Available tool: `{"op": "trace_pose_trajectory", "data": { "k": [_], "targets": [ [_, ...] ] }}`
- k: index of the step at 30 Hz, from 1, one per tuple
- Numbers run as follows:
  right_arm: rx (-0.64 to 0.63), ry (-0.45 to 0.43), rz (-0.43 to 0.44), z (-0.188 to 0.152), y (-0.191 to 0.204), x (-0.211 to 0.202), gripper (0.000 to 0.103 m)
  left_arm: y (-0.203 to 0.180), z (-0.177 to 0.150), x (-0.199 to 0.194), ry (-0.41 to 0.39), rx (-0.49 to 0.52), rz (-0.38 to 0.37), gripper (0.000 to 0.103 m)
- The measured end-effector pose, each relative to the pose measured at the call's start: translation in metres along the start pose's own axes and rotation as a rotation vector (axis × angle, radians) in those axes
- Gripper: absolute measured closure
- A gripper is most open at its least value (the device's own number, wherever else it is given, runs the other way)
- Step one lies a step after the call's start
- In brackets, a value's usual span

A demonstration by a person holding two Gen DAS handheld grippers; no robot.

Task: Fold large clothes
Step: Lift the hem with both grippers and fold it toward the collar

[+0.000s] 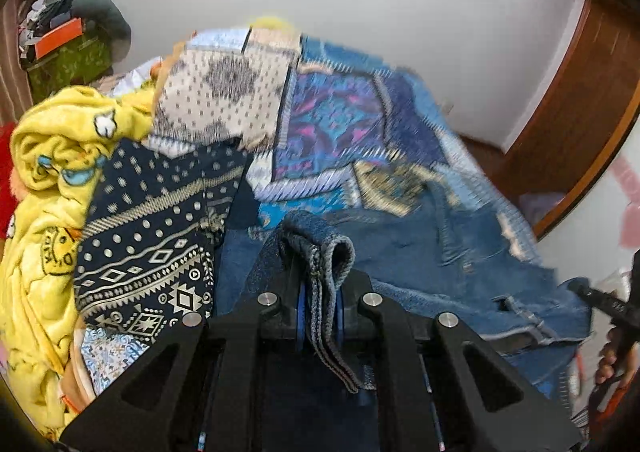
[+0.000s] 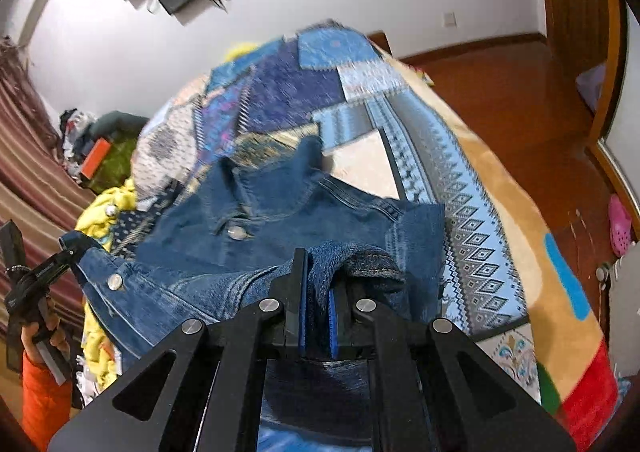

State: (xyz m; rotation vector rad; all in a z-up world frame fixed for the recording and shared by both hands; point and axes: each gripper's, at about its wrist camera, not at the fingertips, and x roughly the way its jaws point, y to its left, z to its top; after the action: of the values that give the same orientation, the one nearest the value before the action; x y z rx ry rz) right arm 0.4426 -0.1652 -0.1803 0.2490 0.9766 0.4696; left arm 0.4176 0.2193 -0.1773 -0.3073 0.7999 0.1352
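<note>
A blue denim jacket (image 2: 280,212) lies spread on the bed, collar toward the far end, metal buttons showing. It also shows in the left wrist view (image 1: 440,252). My left gripper (image 1: 320,292) is shut on a folded denim edge of the jacket that pokes up between its pads. My right gripper (image 2: 320,292) is shut on another bunched denim edge. The left gripper also shows at the left of the right wrist view (image 2: 44,272), holding a jacket corner. The right gripper shows at the right edge of the left wrist view (image 1: 600,300).
A patchwork blue bedspread (image 2: 400,124) covers the bed. A yellow cartoon blanket (image 1: 44,180) and a dark patterned cloth (image 1: 152,232) lie bunched at the left. A tan blanket (image 2: 552,292) hangs at the right edge above the wooden floor (image 2: 500,92). A clothes pile (image 1: 56,24) stands far left.
</note>
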Motion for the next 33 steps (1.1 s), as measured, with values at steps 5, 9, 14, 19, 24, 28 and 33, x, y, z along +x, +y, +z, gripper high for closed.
{"op": "trace_pose_trajectory", "data": {
  "k": [5,9,14,19,24,28,33],
  "targets": [
    [-0.046,0.051,-0.017,-0.001,-0.009,0.017,0.097,0.007,-0.013,0.046,0.086,0.018,0.048,0.092],
    [-0.104,0.077,-0.015,-0.003,-0.01,0.015,0.096,0.014,-0.024,0.071,0.146,0.024,0.056,0.089],
    [-0.149,0.097,0.003,-0.002,-0.008,0.004,0.094,0.017,-0.028,0.08,0.165,0.021,0.054,0.087],
    [-0.17,0.11,0.019,-0.004,-0.009,-0.015,0.089,0.008,-0.027,0.082,0.177,0.082,0.094,0.085],
    [-0.173,0.027,-0.161,-0.005,-0.018,-0.044,0.073,0.012,-0.021,0.071,0.217,0.017,0.105,0.083],
    [-0.11,-0.002,-0.131,-0.011,-0.035,-0.072,0.073,0.0,-0.008,0.028,0.149,0.031,0.107,0.072],
    [-0.157,-0.04,-0.156,-0.03,-0.019,-0.089,0.072,-0.016,0.001,-0.039,-0.023,0.129,0.136,0.039]
  ]
}}
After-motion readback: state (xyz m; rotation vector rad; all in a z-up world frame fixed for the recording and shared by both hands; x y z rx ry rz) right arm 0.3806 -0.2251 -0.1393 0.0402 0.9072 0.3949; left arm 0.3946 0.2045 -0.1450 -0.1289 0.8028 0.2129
